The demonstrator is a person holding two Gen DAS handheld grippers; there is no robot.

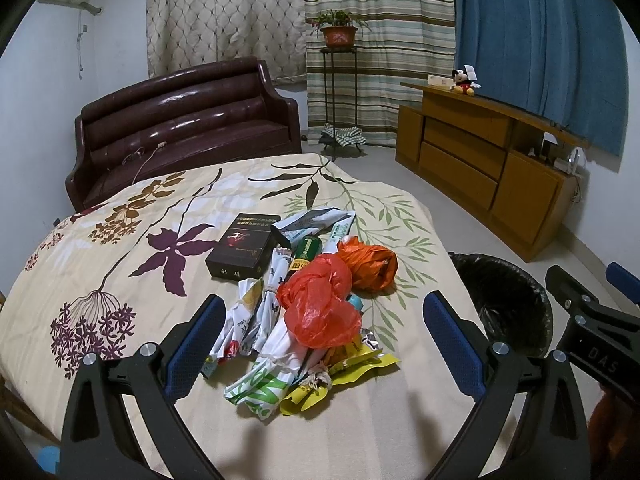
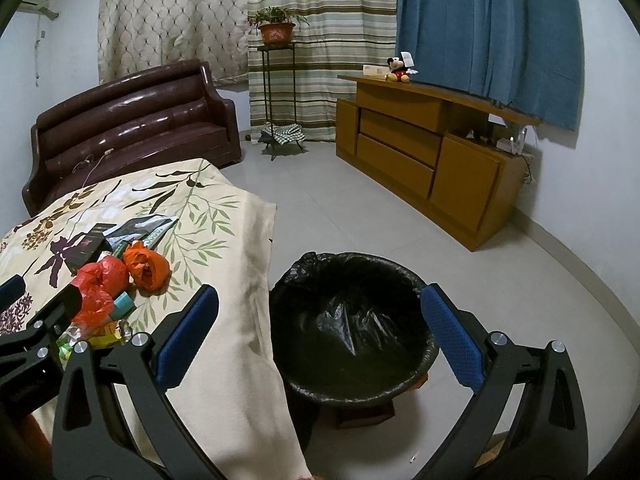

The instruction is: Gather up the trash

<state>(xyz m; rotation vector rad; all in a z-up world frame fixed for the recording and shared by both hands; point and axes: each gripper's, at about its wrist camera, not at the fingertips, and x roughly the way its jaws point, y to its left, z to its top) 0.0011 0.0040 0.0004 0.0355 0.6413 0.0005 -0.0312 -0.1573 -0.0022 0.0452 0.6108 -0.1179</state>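
Blue-padded and spread wide, hovered with the left hand-held gripper (image 1: 324, 302) low over the trash heap, pinching nothing. Framed the crumpled red plastic bag (image 1: 320, 308) squarely between the two fingers. Looked like the reach-in for a first grab, with nothing collected yet.

Seemed wise to drop straight down and close around the bulk of that red bag, not its loose edge. Thin film probably slipped or tore if nipped at a corner. Called for a slow squeeze, too, so as not to drag up the white-and-green wrapper (image 1: 260, 388) and yellow wrapper (image 1: 352, 364) tucked beneath it, half caught.

Just beyond, touching the pile, sat an orange bag (image 1: 370, 266) and a dark box (image 1: 242, 246), all on the floral cloth of the worktop (image 1: 100, 240).

Held the right hand-held gripper (image 2: 320, 294) equally spread and empty, off the worktop's edge, aimed at the black-lined bin (image 2: 352, 320) on the floor beside it. Short carry to the right, then; best lifted clear of the cloth's edge before letting go over the bin's mouth.
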